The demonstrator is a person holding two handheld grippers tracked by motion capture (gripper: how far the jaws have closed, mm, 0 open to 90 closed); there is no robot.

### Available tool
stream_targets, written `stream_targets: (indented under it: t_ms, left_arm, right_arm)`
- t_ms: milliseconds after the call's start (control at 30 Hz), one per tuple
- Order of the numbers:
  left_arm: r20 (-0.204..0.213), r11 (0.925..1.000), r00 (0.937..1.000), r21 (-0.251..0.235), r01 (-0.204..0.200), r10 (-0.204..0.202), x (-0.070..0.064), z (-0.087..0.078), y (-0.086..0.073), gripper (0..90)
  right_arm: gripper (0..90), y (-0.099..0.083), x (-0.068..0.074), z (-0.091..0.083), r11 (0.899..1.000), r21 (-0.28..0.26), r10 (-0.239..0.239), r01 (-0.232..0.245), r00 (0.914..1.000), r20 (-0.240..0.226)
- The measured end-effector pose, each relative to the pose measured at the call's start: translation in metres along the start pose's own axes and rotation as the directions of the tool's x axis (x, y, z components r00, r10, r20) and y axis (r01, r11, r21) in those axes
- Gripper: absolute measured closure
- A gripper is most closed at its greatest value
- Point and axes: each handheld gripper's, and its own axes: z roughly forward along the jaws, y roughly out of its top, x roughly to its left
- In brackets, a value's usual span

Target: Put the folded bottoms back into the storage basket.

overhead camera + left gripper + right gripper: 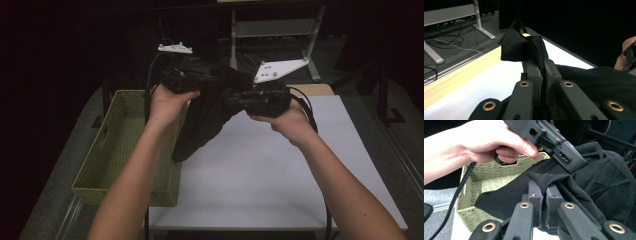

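Black cloth [210,112] held above table's [280,170] far left corner, beside basket [120,145]; left tool [543,72] and right tool [544,195] both clamp it.

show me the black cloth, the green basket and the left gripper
black cloth [205,120]: high view, hanging middle of the fabric
green basket [107,150]: high view, woven inside wall
left gripper [543,65]: left gripper view, between jaw tips shut on cloth

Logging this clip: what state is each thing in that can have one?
black cloth: lifted off the table, hanging, pinched by both grippers.
left gripper: shut on cloth.
right gripper: shut on cloth.
woven basket: upright, open-topped, nothing seen inside.
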Motion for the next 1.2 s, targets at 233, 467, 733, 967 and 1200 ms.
stream_targets:
  t_ms: [233, 467, 733, 967, 1200]
  left_arm:
    - [-0.019, 0.9996, 0.9997, -0.023, 0.014, -0.014, 0.024, -0.029, -0.017, 84.7]
    - [-0.046, 0.9989, 0.9983, -0.033, 0.034, -0.035, 0.045, -0.060, -0.037, 84.7]
    - [-0.092, 0.9987, 0.9948, -0.028, 0.042, -0.044, 0.070, -0.090, -0.059, 84.7]
    - [-0.142, 0.9949, 0.9853, -0.046, 0.089, -0.095, 0.094, -0.111, -0.082, 84.7]
    - [-0.203, 0.9927, 0.9718, -0.033, 0.116, -0.120, 0.108, -0.121, -0.101, 84.7]
  right_arm:
    - [84.6, 0.015, 0.009, 0.037, 0.999, 0.025, -0.026, 0.027, 0.9990, -0.038]
    - [84.6, 0.026, 0.022, 0.079, 0.997, 0.053, -0.046, 0.050, 0.9957, -0.081]
    - [84.6, 0.035, 0.038, 0.124, 0.994, 0.082, -0.055, 0.066, 0.9901, -0.129]
    - [84.6, 0.037, 0.047, 0.160, 0.992, 0.105, -0.053, 0.071, 0.9844, -0.168]
    - [84.6, 0.031, 0.051, 0.188, 0.991, 0.124, -0.032, 0.055, 0.9830, -0.181]
